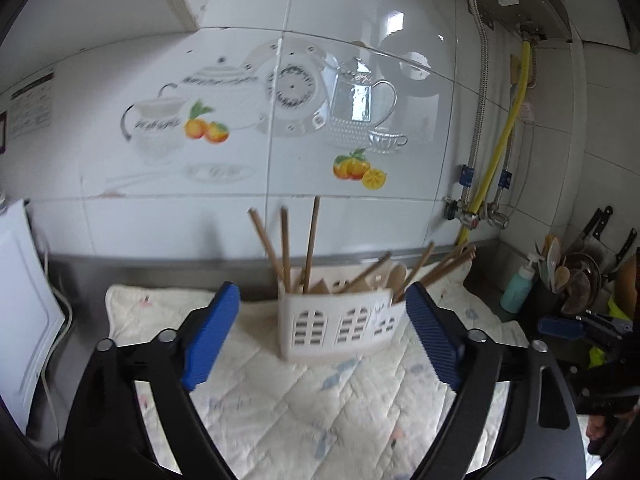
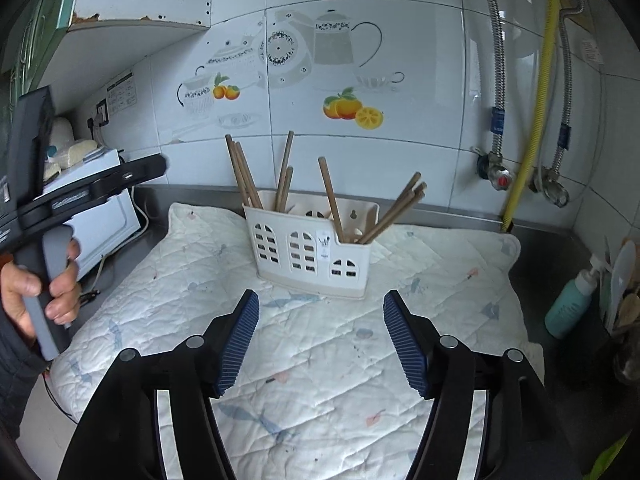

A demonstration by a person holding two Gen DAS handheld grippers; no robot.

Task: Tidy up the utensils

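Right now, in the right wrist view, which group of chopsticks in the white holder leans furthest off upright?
The bundle at the holder's right end: it slants steeply out to the right over the rim, while the left and middle groups stand nearly upright in the holder.

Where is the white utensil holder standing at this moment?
In both wrist views the white utensil holder stands upright on the quilted cloth, near the tiled wall, ahead of both open grippers and apart from them.
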